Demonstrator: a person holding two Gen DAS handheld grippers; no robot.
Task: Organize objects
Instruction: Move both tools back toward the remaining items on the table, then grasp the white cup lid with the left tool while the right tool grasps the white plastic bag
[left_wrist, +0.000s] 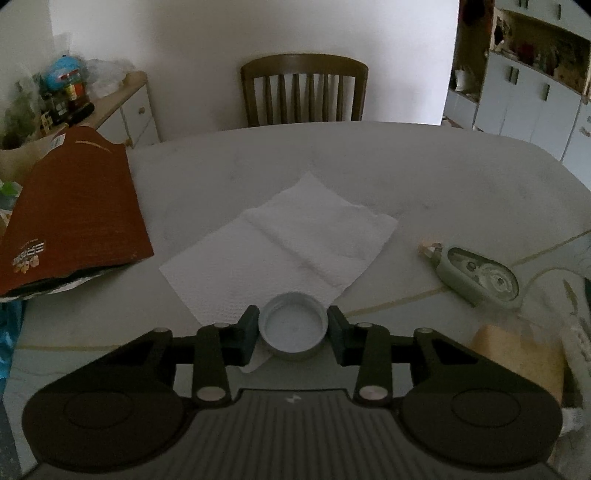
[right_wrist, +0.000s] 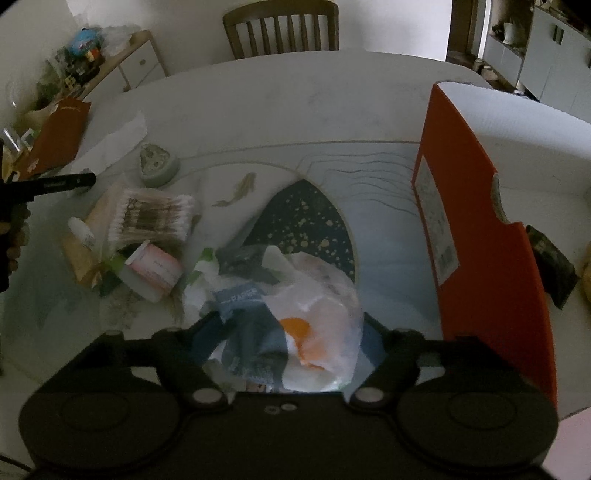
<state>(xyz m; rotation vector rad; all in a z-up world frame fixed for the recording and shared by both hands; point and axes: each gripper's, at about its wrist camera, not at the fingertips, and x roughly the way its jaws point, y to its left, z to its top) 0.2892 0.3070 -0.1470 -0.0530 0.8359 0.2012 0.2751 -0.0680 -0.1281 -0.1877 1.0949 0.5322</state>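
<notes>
Between my left claw's (left_wrist: 293, 328) fingers sits a grey bottle cap (left_wrist: 293, 325), pads pressed to both sides, at the near edge of a white paper towel (left_wrist: 288, 243) — the first pickup looks secured. My right claw (right_wrist: 288, 339) straddles a crumpled plastic bag (right_wrist: 317, 295); I cannot tell whether it pinches yet. Most sorting remains, I judge: cotton swabs (right_wrist: 155, 218), a pink-labelled tub (right_wrist: 153, 269) and a correction-tape dispenser (left_wrist: 476, 275) lie scattered — the orange box (right_wrist: 476, 221) stands right.
</notes>
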